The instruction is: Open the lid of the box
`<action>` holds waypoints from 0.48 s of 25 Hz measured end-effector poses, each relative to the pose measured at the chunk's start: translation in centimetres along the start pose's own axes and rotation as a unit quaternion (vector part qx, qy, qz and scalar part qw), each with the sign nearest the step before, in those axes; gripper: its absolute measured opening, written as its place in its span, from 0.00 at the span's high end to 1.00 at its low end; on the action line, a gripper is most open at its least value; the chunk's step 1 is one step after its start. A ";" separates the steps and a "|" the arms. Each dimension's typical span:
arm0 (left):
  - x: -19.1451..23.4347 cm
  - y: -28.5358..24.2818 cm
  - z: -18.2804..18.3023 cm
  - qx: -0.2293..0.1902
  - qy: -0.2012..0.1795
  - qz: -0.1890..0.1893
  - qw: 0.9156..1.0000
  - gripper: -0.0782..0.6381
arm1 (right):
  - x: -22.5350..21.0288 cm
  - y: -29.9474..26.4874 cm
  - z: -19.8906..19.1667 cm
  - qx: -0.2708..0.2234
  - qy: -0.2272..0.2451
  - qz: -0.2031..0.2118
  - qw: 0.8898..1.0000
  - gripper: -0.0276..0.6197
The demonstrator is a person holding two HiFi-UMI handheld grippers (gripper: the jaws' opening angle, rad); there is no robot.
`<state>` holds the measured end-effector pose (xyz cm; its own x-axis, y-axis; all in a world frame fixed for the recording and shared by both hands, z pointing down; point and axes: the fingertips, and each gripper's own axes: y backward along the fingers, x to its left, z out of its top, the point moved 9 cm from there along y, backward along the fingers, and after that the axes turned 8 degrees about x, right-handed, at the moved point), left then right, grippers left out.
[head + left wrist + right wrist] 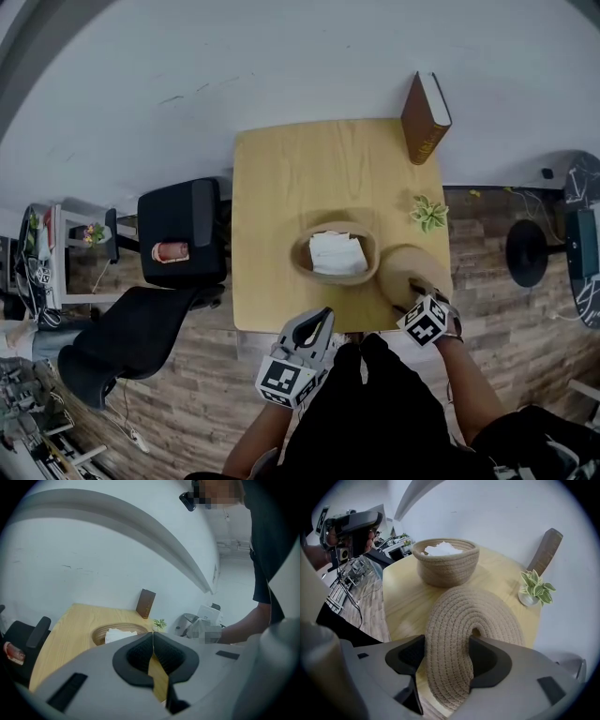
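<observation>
The box is a round woven rope basket [302,255] [445,569] [101,632] near the table's front. It stands uncovered, with white folded material [337,253] [440,549] inside. Its woven rope lid [412,267] [478,613] rests off the basket at the front right corner of the table. My right gripper [412,292] [447,645] is shut on the lid's near edge, which bulges up between the pads. My left gripper [323,319] [152,639] hovers over the table's front edge, left of the basket, shut with nothing in it.
On the light wooden table [281,187], a brown book [427,117] [546,550] stands at the far right corner. A small potted plant [429,213] [536,590] sits just beyond the lid. Black chairs [178,234] stand left of the table, a round stand base [530,251] to its right.
</observation>
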<state>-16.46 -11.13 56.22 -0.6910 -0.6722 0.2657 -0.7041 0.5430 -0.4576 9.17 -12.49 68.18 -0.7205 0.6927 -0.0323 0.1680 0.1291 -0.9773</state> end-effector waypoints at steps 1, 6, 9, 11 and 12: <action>-0.1 0.0 -0.1 0.001 0.000 -0.001 1.000 0.86 | -0.1 0.0 0.0 -0.001 0.001 -0.001 1.000 0.47; -0.6 0.2 0.2 -0.003 -0.002 -0.001 1.000 0.86 | 0.1 2.1 0.6 -0.035 -0.001 -0.011 0.999 0.45; -0.5 0.1 1.0 -0.013 -0.008 0.001 1.000 0.86 | 0.1 4.5 1.8 -0.068 -0.005 -0.012 0.998 0.46; -0.5 0.0 1.7 -0.022 -0.014 0.003 1.000 0.86 | 0.1 6.3 2.7 -0.094 -0.002 -0.018 0.995 0.48; -0.6 0.0 2.0 -0.026 -0.015 0.004 1.000 0.86 | 0.1 7.3 3.2 -0.107 -0.001 -0.023 0.994 0.49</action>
<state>-15.77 -11.75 54.34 -0.6913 -0.6830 0.2358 -0.7073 0.5729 -0.4141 8.17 -13.75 60.36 -0.7320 0.6812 0.0097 0.2745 0.3079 -0.9110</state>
